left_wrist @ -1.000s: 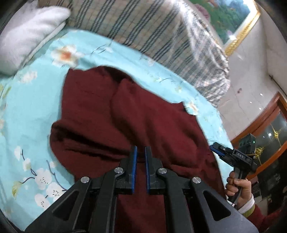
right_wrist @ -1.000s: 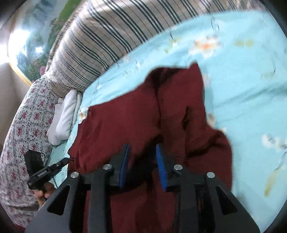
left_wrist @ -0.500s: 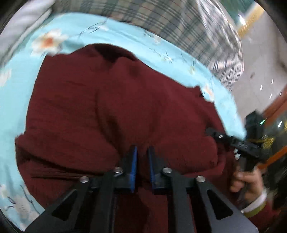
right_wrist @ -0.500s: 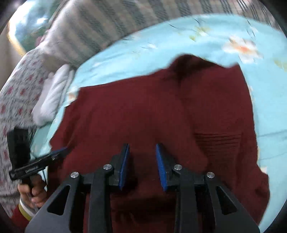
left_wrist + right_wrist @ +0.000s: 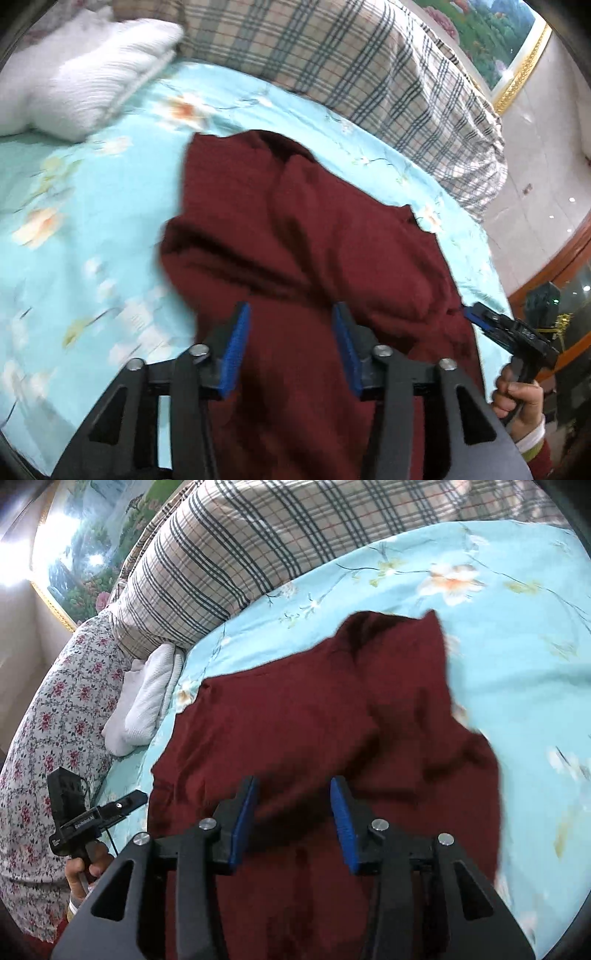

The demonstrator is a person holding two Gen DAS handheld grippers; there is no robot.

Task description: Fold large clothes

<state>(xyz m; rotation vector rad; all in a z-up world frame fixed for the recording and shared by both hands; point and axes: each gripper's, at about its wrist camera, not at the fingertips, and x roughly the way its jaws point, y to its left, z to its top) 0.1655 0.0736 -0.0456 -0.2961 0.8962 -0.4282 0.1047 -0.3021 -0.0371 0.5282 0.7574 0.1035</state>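
A dark red knitted garment (image 5: 303, 236) lies folded and rumpled on a light blue flowered bedsheet (image 5: 92, 192). It also shows in the right wrist view (image 5: 314, 720). My left gripper (image 5: 291, 325) is open and empty, just above the garment's near part. My right gripper (image 5: 293, 797) is open and empty above the garment's near edge. In the left wrist view the right gripper (image 5: 476, 319) is at the garment's right edge. In the right wrist view the left gripper (image 5: 136, 796) is beside the garment's left edge.
A plaid quilt (image 5: 351, 62) lies along the far side of the bed, also in the right wrist view (image 5: 258, 546). A white folded cloth (image 5: 85, 85) lies at far left. A flowered quilt (image 5: 48, 720) and white cloth (image 5: 144, 698) lie left. A framed picture (image 5: 495, 37) hangs behind.
Both grippers have opened wider and let go of the red garment, which now lies on the bed. Both have drawn back from it.
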